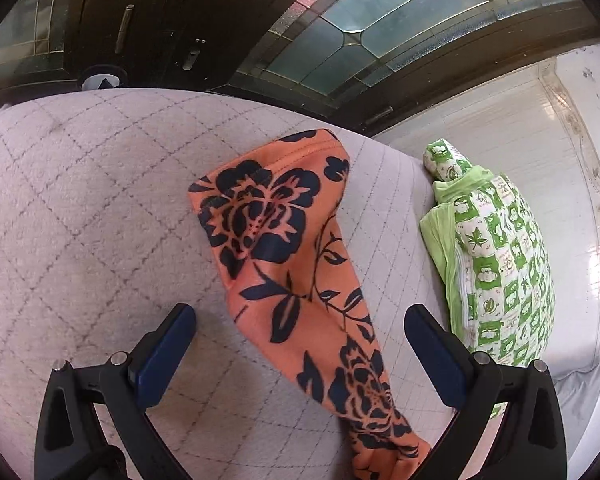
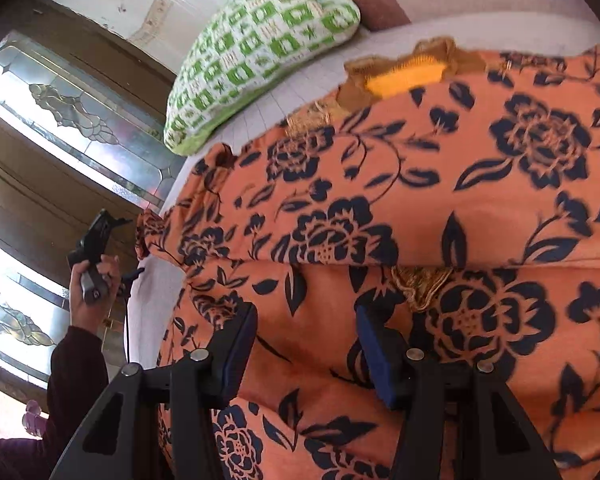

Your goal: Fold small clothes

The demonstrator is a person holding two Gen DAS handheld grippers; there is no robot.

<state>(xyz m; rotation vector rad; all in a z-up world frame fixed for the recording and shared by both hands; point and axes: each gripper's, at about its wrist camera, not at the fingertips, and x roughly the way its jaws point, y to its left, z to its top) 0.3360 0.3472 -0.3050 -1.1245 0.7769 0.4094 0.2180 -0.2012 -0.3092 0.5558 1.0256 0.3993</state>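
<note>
We are cataloguing, largest first. Bed (image 1: 80, 200): grey quilted cover, carrying everything, with bare room spreading to the left in the left wrist view. Garment (image 2: 440, 216): orange with dark flowers, lying on the bed and filling the right wrist view; one long sleeve (image 1: 300, 280) is reaching into the left view, its long axis running from the lower right up to a free cuff at centre. Pillow (image 1: 496, 264): green and white, sitting near the sleeve, beside the bed's edge, so we are judging room tight on that side. Left gripper (image 1: 300, 344): jaws wide apart, straddling the sleeve from above, pads clear of the cloth, holding nothing. Right gripper (image 2: 306, 344): jaws half parted over the body of the garment, no fold visibly pinched. We are judging the left gripper nearer the sleeve, which is likely the next fold.
</note>
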